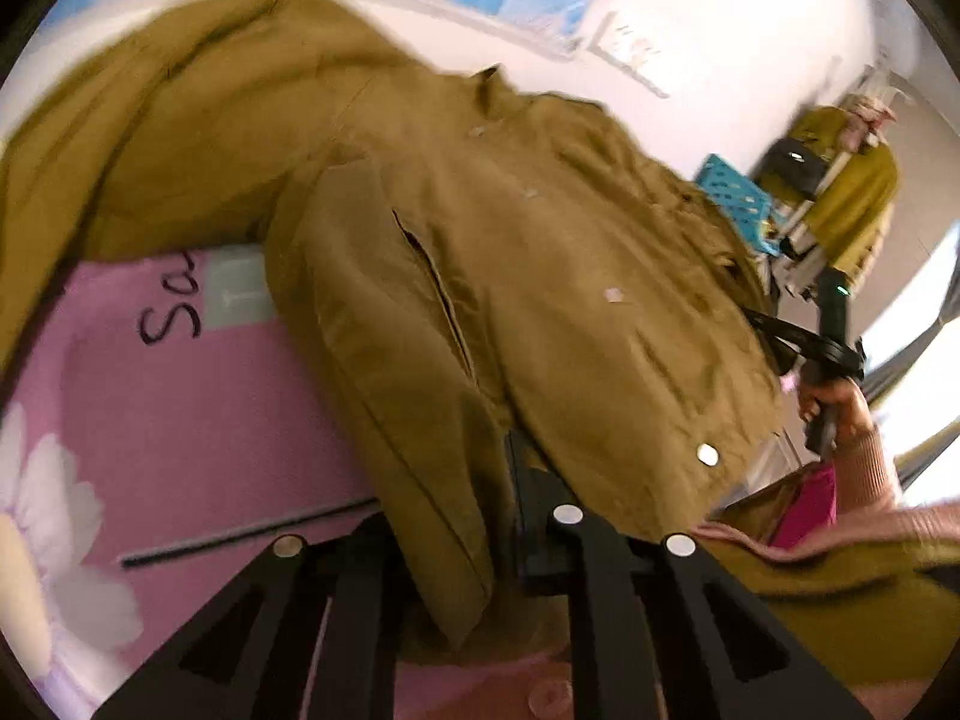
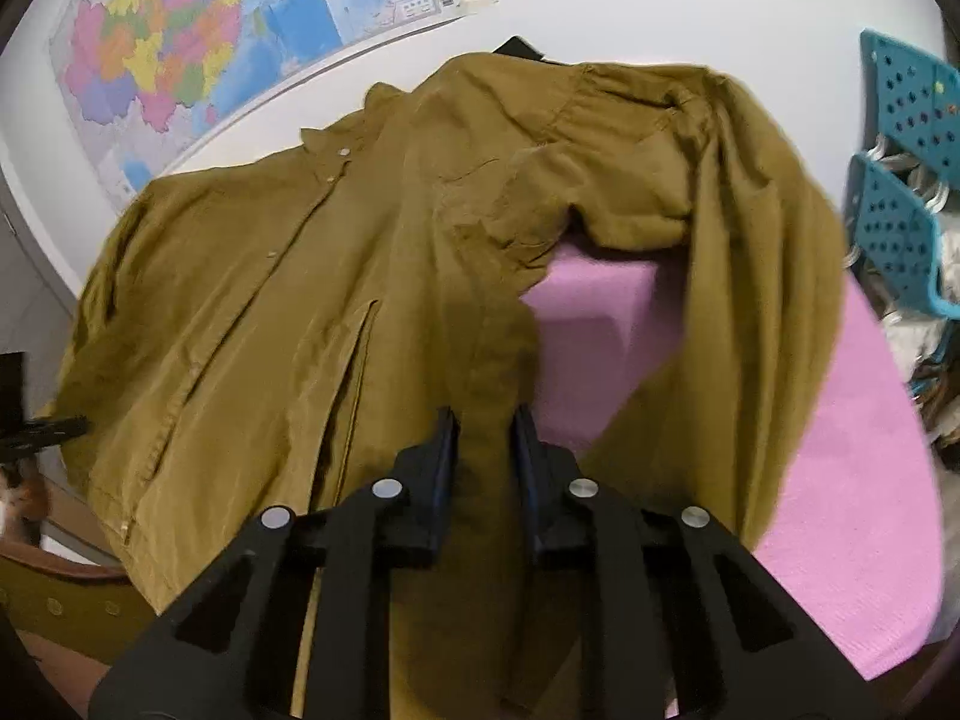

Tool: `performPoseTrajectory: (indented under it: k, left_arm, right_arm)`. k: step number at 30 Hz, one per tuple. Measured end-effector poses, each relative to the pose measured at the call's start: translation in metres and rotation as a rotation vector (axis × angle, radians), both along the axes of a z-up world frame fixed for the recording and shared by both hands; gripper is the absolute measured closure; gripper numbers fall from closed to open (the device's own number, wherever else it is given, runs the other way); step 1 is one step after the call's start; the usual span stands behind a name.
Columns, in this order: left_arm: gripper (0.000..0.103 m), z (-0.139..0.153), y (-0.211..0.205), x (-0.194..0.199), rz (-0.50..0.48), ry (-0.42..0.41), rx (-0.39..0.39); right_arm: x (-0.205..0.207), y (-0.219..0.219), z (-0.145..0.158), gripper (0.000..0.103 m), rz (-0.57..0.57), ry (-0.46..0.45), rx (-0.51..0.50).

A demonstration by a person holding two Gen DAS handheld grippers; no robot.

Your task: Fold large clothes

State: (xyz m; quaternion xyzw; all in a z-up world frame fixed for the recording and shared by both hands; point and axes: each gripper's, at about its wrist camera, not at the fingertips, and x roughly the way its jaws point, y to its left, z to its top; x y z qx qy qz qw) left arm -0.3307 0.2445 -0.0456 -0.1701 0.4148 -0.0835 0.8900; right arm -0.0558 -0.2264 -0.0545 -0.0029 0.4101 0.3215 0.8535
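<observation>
Olive-brown jacket (image 2: 252,300) lies spread front-up on the pink cover (image 2: 852,480), with one sleeve looped over the pink beside its body. Right gripper (image 2: 483,426) pinches a fold of the jacket's hem edge between nearly closed jaws. Left gripper (image 1: 480,516) is clamped on the jacket's other lower edge, cloth draped over its fingers.

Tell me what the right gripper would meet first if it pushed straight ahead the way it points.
More of the brown jacket: the right gripper already has a fold of it between its jaws, and the cloth runs on ahead. Beyond that lies the pink blanket, though depth is hard to judge.
</observation>
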Motion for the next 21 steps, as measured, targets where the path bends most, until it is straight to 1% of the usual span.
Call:
performPoseTrajectory:
  k: [1, 2, 3, 4, 5, 6, 7, 8, 9, 10, 12, 13, 15, 16, 17, 18, 19, 20, 21]
  left_arm:
    - [0.089, 0.006, 0.001, -0.009, -0.002, -0.013, -0.007]
    - [0.081, 0.010, 0.002, -0.015, 0.015, -0.014, 0.005]
    - [0.074, 0.013, 0.005, -0.018, 0.072, -0.001, 0.057]
    - [0.059, 0.016, 0.007, -0.019, 0.119, 0.009, 0.099]
    - [0.055, 0.020, 0.009, -0.020, 0.161, 0.007, 0.140]
    - [0.055, 0.025, 0.011, -0.021, 0.181, -0.011, 0.161]
    - [0.048, 0.034, 0.012, -0.022, 0.196, -0.051, 0.172]
    - [0.038, 0.040, 0.012, -0.022, 0.204, -0.080, 0.175]
    - [0.034, 0.047, 0.011, -0.021, 0.208, -0.118, 0.178]
    - [0.031, 0.053, 0.008, -0.017, 0.207, -0.148, 0.194]
    - [0.031, 0.059, -0.001, -0.006, 0.189, -0.164, 0.233]
    - [0.031, 0.061, -0.008, 0.004, 0.172, -0.167, 0.253]
    - [0.030, 0.060, -0.018, 0.020, 0.123, -0.167, 0.255]
    - [0.030, 0.059, -0.022, 0.028, 0.098, -0.163, 0.255]
    - [0.030, 0.058, -0.028, 0.037, 0.083, -0.162, 0.259]
    - [0.030, 0.057, -0.030, 0.043, 0.069, -0.165, 0.252]
    - [0.030, 0.055, -0.035, 0.052, 0.044, -0.166, 0.232]
    - [0.030, 0.054, -0.038, 0.058, 0.023, -0.169, 0.217]
    - [0.030, 0.053, -0.042, 0.065, 0.008, -0.173, 0.214]
  right_arm:
    - [-0.001, -0.003, 0.005, 0.081, 0.004, -0.007, 0.002]
    - [-0.003, -0.008, 0.012, 0.075, 0.010, -0.023, 0.014]
    - [-0.005, -0.014, 0.021, 0.070, 0.012, -0.043, 0.026]
    - [-0.007, -0.021, 0.031, 0.059, 0.009, -0.075, 0.041]
    - [-0.007, -0.029, 0.042, 0.048, -0.012, -0.112, 0.056]
    - [-0.005, -0.039, 0.050, 0.045, -0.048, -0.142, 0.063]
    - [0.000, -0.052, 0.057, 0.035, -0.092, -0.163, 0.064]
    - [0.007, -0.058, 0.059, 0.025, -0.133, -0.166, 0.057]
    - [0.014, -0.065, 0.058, 0.025, -0.173, -0.164, 0.049]
    - [0.024, -0.071, 0.053, 0.025, -0.185, -0.140, 0.045]
    - [0.043, -0.074, 0.037, 0.024, -0.214, -0.088, 0.010]
    - [0.049, -0.072, 0.030, 0.025, -0.210, -0.067, 0.009]
    - [0.060, -0.069, 0.019, 0.032, -0.198, -0.042, -0.001]
    - [0.061, -0.071, 0.017, 0.041, -0.185, -0.037, 0.000]
    - [0.062, -0.068, 0.017, 0.054, -0.168, -0.032, 0.011]
    - [0.064, -0.065, 0.018, 0.061, -0.150, -0.030, 0.024]
    - [0.064, -0.059, 0.020, 0.079, -0.126, -0.032, 0.016]
    - [0.065, -0.056, 0.023, 0.091, -0.116, -0.041, -0.008]
    - [0.068, -0.055, 0.029, 0.091, -0.108, -0.040, -0.021]
